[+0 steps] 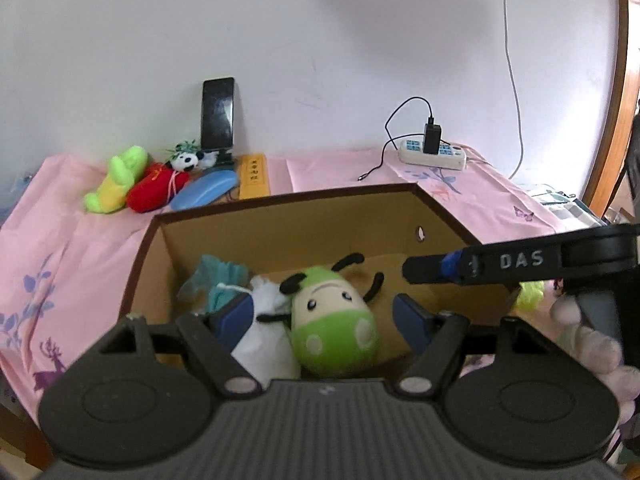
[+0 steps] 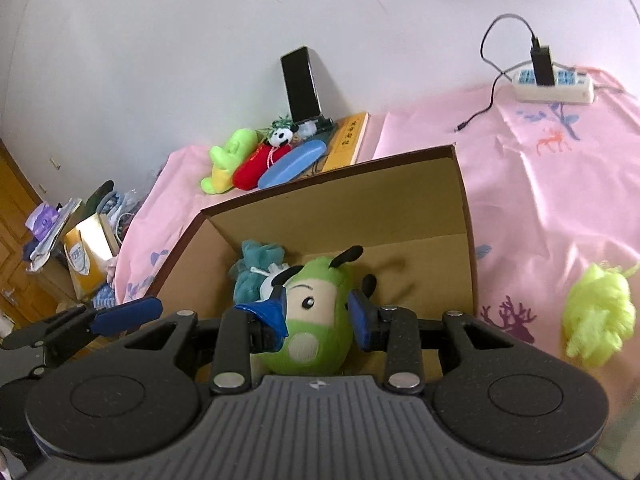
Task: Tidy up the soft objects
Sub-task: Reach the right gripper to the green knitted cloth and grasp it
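My right hand-held gripper [image 2: 320, 316] has the green plush cow [image 2: 312, 316] between its blue pads, upright, face toward me, black horns up, over the open cardboard box [image 2: 466, 216]. Just behind it in the box: a white pouch [image 1: 266, 332] and teal mesh puff [image 2: 256, 268]. Off to my right, a neon yellow puff [image 2: 598, 316] lies on the pink cloth.

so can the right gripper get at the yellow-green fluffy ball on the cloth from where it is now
Probably yes. The yellow-green fluffy ball lies alone on the pink cloth, outside the cardboard box, nothing covering it. But the right gripper sits over the box, around the green plush toy, and must clear that first.
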A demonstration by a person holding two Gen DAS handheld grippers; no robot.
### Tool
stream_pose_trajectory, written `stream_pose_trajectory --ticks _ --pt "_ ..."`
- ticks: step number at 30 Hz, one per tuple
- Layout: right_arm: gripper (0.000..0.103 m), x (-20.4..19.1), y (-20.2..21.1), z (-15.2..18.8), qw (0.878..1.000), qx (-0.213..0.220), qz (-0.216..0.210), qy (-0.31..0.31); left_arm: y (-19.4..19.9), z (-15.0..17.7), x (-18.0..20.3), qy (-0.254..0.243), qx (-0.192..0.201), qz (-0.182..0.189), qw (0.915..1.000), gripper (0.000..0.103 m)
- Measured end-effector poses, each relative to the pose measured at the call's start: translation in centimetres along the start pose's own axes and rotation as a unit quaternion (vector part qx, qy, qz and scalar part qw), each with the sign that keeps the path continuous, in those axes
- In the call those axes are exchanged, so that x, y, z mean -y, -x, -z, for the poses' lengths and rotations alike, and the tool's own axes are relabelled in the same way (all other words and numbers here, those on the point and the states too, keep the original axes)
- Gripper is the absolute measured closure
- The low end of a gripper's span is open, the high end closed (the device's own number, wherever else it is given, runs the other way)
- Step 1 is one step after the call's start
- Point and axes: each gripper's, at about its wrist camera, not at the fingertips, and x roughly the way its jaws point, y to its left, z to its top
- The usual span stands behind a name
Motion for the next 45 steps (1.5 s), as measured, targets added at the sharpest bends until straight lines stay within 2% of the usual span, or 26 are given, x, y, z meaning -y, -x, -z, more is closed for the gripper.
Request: stream_pose_trajectory --ticks 6,11,22,30,35,39,45 --pt "0.086 -0.8 1.8 1.4 1.0 0.007 -0.012 0.01 1.8 1.5 -0.1 0.001 0.002 -0.002 1.0 0.028" --pt "0.086 -2.0 2.3 2.8 0.999 -0.005 -0.01 0.031 2.7 3.0 -0.3 0.011 -0.01 0.004 0.9999 0.028" --pt "0.086 -3.8 3.3 6.6 0.994 -0.034 0.027 0.099 3.4 7.5 -0.8 0.029 -0.061 0.018 0.9976 0.028" --pt "0.086 -1.6 3.0 9.7 0.992 -0.083 0.044 0.081 3.9 9.8 0.1 0.021 -0.079 0.059 0.9949 0.025" --pt "0.086 0.0 3.0 10.1 0.993 -0.095 0.051 0.044 3.7 9.8 1.5 0.009 -0.082 0.099 0.9916 0.025" --pt "0.086 0.5 3.6 10.1 0.994 -0.104 0.02 0.026 3.8 10.3 2.7 -0.009 -0.092 0.138 0.9861 0.025" --pt "0.086 0.5 3.4 10.0 0.99 -0.136 -0.045 -0.001 3.7 11.2 3.2 -0.004 -0.118 0.166 0.979 0.025"
